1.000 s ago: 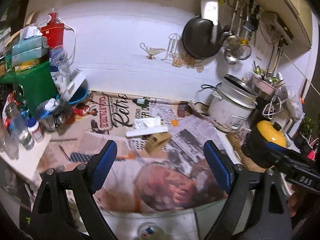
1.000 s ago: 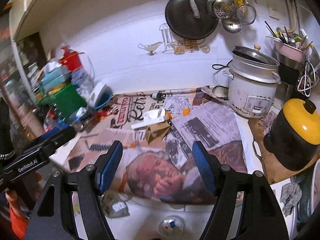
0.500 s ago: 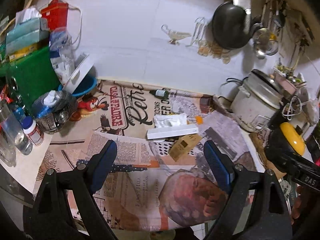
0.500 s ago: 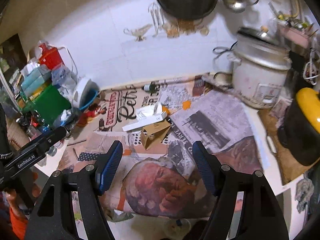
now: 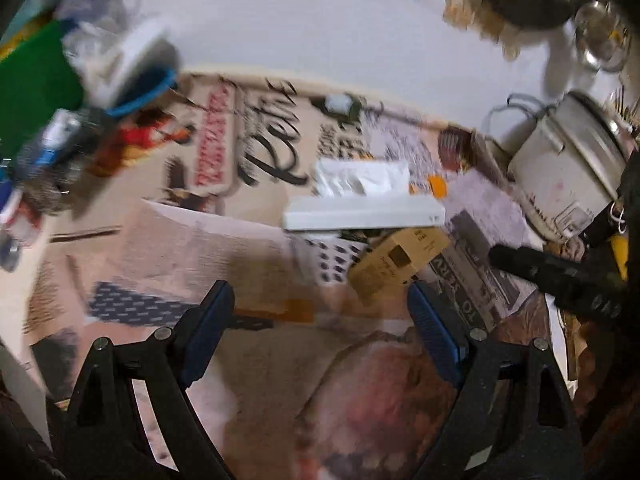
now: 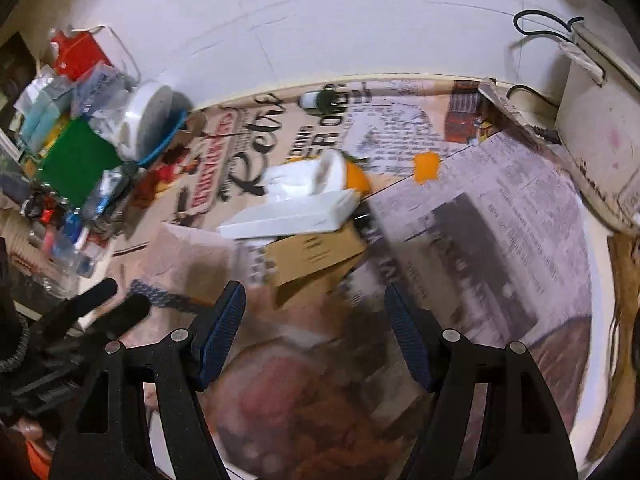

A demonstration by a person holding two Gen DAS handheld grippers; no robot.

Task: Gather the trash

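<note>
Trash lies mid-counter on newspaper: a long white box (image 5: 362,213) (image 6: 290,216), a crumpled white tissue (image 5: 360,178) (image 6: 296,178) behind it, and a small brown cardboard box (image 5: 398,262) (image 6: 316,258) in front. An orange scrap (image 5: 436,186) (image 6: 426,168) lies to their right. My left gripper (image 5: 320,320) is open and empty, hovering just short of the brown box. My right gripper (image 6: 314,322) is open and empty too, the brown box just beyond its fingertips. In the right wrist view the left gripper's fingers (image 6: 100,308) show at lower left. The right gripper's finger (image 5: 556,272) crosses the left wrist view.
A white rice cooker (image 5: 568,176) (image 6: 604,144) stands at the right. At the left are a green box (image 5: 34,92) (image 6: 76,164), a white lid in a blue bowl (image 6: 146,124), bottles and clutter. A small dark bottle (image 6: 320,100) lies by the back wall.
Both grippers have dropped and tipped down toward the counter, closing in on the white box and brown box, which now look much larger. Jaw openings look unchanged.
</note>
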